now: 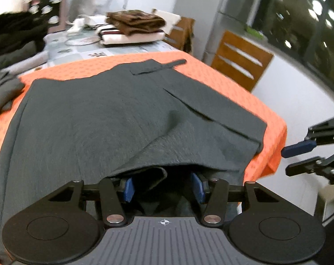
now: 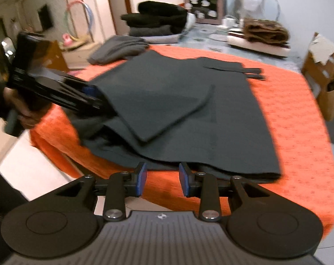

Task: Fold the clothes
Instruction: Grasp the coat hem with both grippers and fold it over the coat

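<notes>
Dark garment [image 1: 105,119] draped over left gripper's [image 1: 164,187] jaws.

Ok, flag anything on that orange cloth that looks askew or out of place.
The dark grey garment is not flat: one flap lies folded over at a slant, and its near-left edge is bunched where the left tool reaches under it. Its near edge hangs off the orange cloth. The right tool is open, holding nothing.
</notes>
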Motion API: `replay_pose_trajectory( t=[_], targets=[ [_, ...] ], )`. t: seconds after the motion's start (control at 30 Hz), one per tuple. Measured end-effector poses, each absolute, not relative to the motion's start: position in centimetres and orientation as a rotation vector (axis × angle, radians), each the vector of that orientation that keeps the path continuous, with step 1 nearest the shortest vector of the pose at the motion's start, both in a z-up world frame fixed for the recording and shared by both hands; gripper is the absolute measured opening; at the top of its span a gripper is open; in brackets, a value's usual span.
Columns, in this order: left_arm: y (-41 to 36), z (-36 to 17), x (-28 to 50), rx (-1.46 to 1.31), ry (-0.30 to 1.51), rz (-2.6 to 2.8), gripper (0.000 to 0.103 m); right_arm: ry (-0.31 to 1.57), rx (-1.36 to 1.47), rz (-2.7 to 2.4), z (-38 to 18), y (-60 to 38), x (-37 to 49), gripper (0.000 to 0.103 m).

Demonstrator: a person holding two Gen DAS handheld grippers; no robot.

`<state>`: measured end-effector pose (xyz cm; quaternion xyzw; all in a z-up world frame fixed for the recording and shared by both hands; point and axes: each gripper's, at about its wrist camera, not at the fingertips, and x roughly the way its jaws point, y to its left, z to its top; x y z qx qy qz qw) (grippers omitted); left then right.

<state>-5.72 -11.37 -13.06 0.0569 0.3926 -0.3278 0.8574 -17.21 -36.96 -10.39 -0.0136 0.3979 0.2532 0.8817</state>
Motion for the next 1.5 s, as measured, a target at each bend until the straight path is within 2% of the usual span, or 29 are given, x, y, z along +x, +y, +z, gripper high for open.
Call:
replay_pose_trajectory(
  t=[0.07, 0.13, 0.17, 0.2, 0.27, 0.47, 0.57, 0.6, 0.67, 0.7, 0.87, 0.97, 1.03, 1.13, 1.23, 1.3, 1.47, 1.5],
  targets=[
    [-11.4, -13.3, -5.3, 0.179, 0.832, -0.707, 0.042, 0.833, -0.01, 0.555, -10.5, -35.5, -17.3, 0.037],
    [-11.1, -13.6, -4.9, 0.218, 0.838, -0.74, 0.039, 0.833, 0.0, 0.565, -10.7, -34.0, -17.6, 0.037],
    [-11.1, -13.7, -4.8, 0.239, 0.845, -0.755, 0.03, 0.831, 0.011, 0.565, -10.9, -33.4, -17.7, 0.037],
    [-11.0, -13.8, -4.6, 0.263, 0.853, -0.77, 0.013, 0.829, 0.021, 0.565, -11.0, -32.7, -17.9, 0.038],
    [-11.0, -13.5, -4.1, 0.28, 0.878, -0.797, 0.005, 0.834, 0.073, 0.555, -11.3, -31.7, -18.0, 0.039],
    [-10.5, -9.4, -2.6, 0.112, 0.931, -0.882, 0.004, 0.824, 0.312, 0.483, -12.4, -30.3, -16.4, 0.048],
    [-11.4, -8.0, -2.5, 0.069, 0.943, -0.92, 0.004, 0.833, 0.477, 0.433, -13.6, -30.6, -15.2, 0.048],
    [-11.8, -7.8, -2.5, 0.058, 0.949, -0.93, 0.004, 0.831, 0.52, 0.419, -14.0, -30.8, -14.8, 0.045],
    [-12.5, -7.7, -2.6, 0.029, 0.961, -0.944, 0.004, 0.813, 0.557, 0.394, -14.3, -31.0, -14.6, 0.021],
    [-12.7, -7.7, -2.8, 0.009, 0.965, -0.947, 0.004, 0.798, 0.56, 0.389, -14.2, -31.0, -14.7, 0.005],
    [-12.8, -8.3, -3.1, -0.098, 0.999, -0.937, 0.009, 0.733, 0.481, 0.4, -12.9, -30.9, -15.9, 0.004],
    [-12.7, -8.7, -3.3, -0.121, 1.03, -0.91, 0.014, 0.746, 0.452, 0.408, -12.9, -30.5, -15.7, 0.013],
    [-12.6, -8.9, -3.4, -0.148, 1.048, -0.899, 0.016, 0.746, 0.431, 0.41, -12.7, -30.1, -15.5, 0.04],
    [-12.4, -8.7, -4.0, -0.184, 1.062, -0.896, 0.025, 0.733, 0.376, 0.41, -12.0, -29.3, -15.3, 0.054],
    [-12.4, -8.6, -4.4, -0.211, 1.074, -0.876, 0.028, 0.743, 0.328, 0.395, -11.8, -27.9, -15.1, 0.063],
    [-12.4, -8.7, -4.6, -0.222, 1.081, -0.869, 0.028, 0.746, 0.325, 0.369, -11.8, -27.0, -14.9, 0.064],
    [-12.7, -9.0, -4.8, -0.256, 1.084, -0.861, 0.032, 0.755, 0.311, 0.266, -12.1, -25.4, -14.2, 0.064],
    [-12.8, -9.1, -4.8, -0.263, 1.082, -0.861, 0.033, 0.762, 0.306, 0.239, -12.3, -25.3, -14.1, 0.059]
  ],
)
